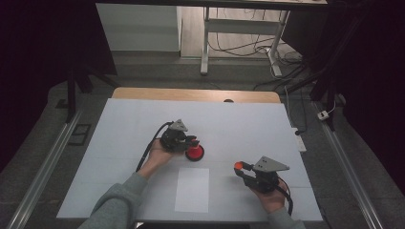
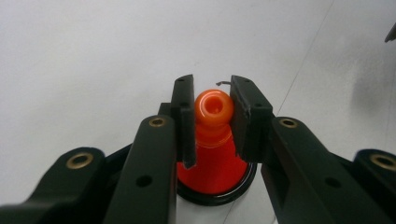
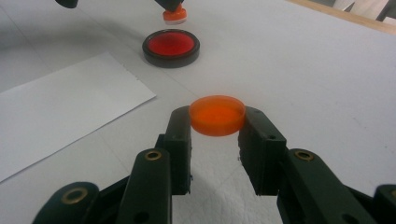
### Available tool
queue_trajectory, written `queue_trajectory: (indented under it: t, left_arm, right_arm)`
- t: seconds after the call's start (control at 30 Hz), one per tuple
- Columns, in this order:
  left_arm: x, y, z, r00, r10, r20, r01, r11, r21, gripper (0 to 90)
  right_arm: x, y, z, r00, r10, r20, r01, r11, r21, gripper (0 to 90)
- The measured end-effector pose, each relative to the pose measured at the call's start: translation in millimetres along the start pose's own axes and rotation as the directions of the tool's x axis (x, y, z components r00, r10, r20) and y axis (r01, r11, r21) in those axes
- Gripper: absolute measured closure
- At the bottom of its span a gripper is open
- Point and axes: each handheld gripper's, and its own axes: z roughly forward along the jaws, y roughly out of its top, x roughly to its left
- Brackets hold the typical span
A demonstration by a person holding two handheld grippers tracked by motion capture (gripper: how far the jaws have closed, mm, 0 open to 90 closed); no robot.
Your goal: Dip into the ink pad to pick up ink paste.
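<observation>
High view fixed above the person's side, facing forward and down over the whole white tabletop (image 1: 239, 119), left gripper view close along its jaws, steeply down, right gripper view low, nearly level, sharing the black-rimmed red base (image 3: 171, 47) with both.

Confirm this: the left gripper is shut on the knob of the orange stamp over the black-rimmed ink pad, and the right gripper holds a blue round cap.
One detail is wrong: the round cap in the right gripper is orange, not blue, as the right gripper view shows. The rest stands: the left gripper is shut on the knob of the orange stamp, above the black-rimmed ink pad.
</observation>
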Motion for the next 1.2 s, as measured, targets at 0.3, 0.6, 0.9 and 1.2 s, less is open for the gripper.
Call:
queue_trajectory:
  t: [0.3, 0.6, 0.9, 1.2]
  left_arm:
    - [-3.6, -0.2, -0.9, 0.9999, 0.007, -0.007, -0.007, 0.9997, 0.021, 72.4]
    - [-5.1, -3.7, 4.7, 0.9995, 0.023, -0.023, -0.022, 0.9983, 0.054, 72.3]
    - [-5.7, -6.3, 7.1, 0.9992, 0.027, -0.031, -0.025, 0.9973, 0.07, 72.4]
    - [-8.7, -9.3, 10.5, 0.9977, 0.051, -0.046, -0.047, 0.9954, 0.083, 72.6]
  right_arm:
    - [0.8, -0.2, -1.8, 0.9999, -0.01, -0.002, 0.01, 1.0, -0.002, 64.5]
    - [1.7, 1.1, -0.9, 0.9999, -0.013, -0.007, 0.013, 1.0, -0.004, 64.5]
    - [1.2, 1.5, 0.5, 0.9999, -0.015, -0.009, 0.015, 1.0, -0.003, 64.5]
    - [0.9, 2.1, 0.6, 0.9997, -0.02, -0.012, 0.02, 1.0, -0.001, 64.4]
